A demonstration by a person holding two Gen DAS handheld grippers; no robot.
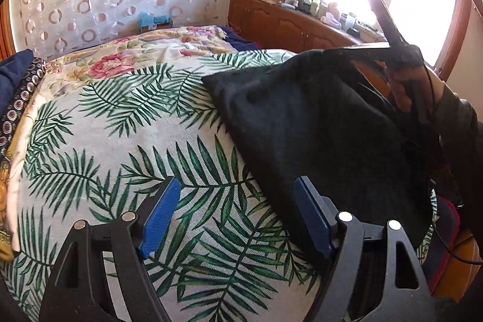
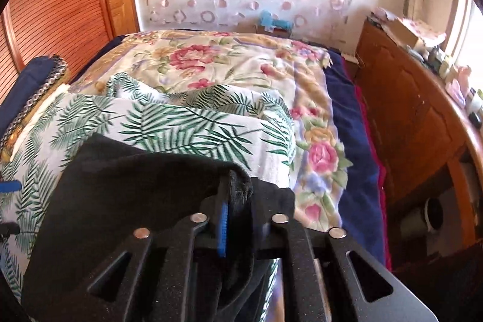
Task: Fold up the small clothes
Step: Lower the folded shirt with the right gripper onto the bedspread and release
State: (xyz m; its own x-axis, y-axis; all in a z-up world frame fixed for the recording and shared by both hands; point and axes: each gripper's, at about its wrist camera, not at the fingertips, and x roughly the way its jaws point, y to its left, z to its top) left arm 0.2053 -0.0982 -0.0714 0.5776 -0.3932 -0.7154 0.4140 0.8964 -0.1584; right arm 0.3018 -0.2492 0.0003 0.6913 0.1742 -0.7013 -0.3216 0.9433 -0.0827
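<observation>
A black garment (image 1: pixel 317 125) lies on the right part of a white cloth with green palm leaves (image 1: pixel 135 147) that covers the bed. Its far right corner is lifted by my right gripper (image 1: pixel 389 47), held in a gloved hand. In the right wrist view the black garment (image 2: pixel 126 180) bunches between the blue pads (image 2: pixel 222 228) of the right gripper (image 2: pixel 238 195), which is shut on it. My left gripper (image 1: pixel 238 186) hovers open above the palm-leaf cloth, its right pad beside the garment's near edge, nothing between its fingers.
A floral bedspread (image 1: pixel 126 56) covers the far bed. Folded dark clothes (image 1: pixel 18 80) are stacked at the left. A cluttered wooden cabinet (image 1: pixel 286 23) runs under the window on the right. A slatted wooden door (image 2: pixel 60 5) stands at the left, and a navy blanket (image 2: pixel 353 125) edges the bed.
</observation>
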